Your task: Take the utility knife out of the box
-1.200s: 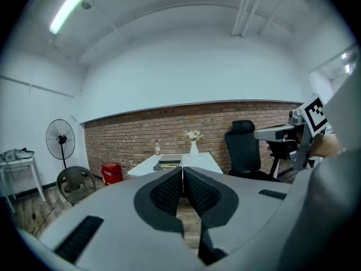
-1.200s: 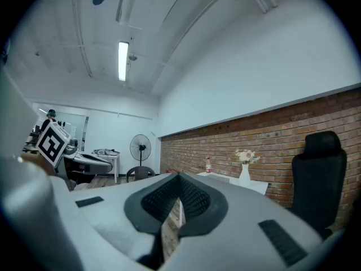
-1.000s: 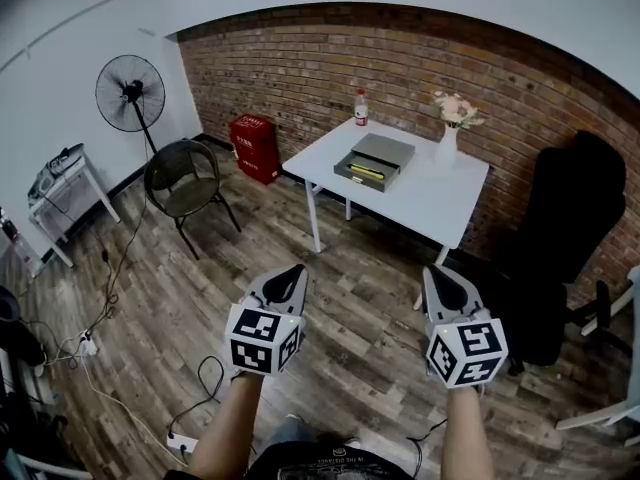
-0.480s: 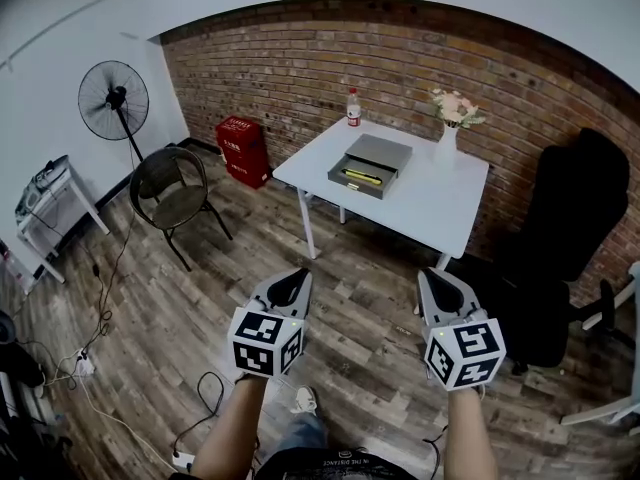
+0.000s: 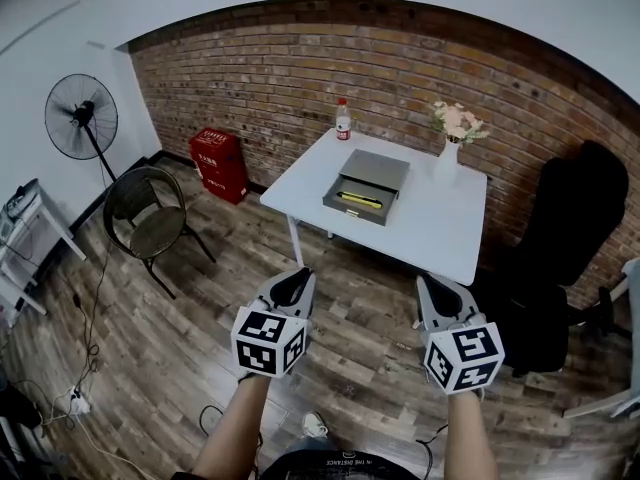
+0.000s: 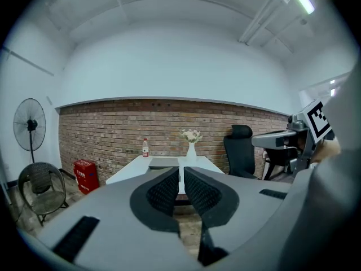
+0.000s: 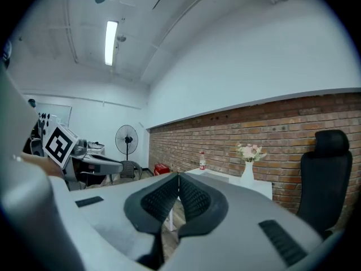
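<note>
Standing fan [image 5: 80,118]: stood far left, against the white wall.
Wire chair [image 5: 150,223]: sat on the wood floor, just right of the fan.
Red cabinet [image 5: 218,163]: stood at the foot of the brick wall.
Left gripper [image 5: 292,282]: was held low over the floor, well short of the table; jaws pressed together, nothing between them.
Bottle [image 5: 343,120]: stood upright at the far left corner of the white table [image 5: 430,233].
Grey box [image 5: 375,168]: lay on the table, its open front section toward the camera.
Utility knife [image 5: 360,199]: yellow, lay flat in that open section (long axis left to right along the box's front edge); which end pointed where could not be told.
Vase of flowers [image 5: 450,143]: stood upright, right of the box.
Right gripper [image 5: 440,290]: was held beside the left one, aimed at the table; jaws met at the tips, empty.
Black office chair [image 5: 565,238]: stood far right.
</note>
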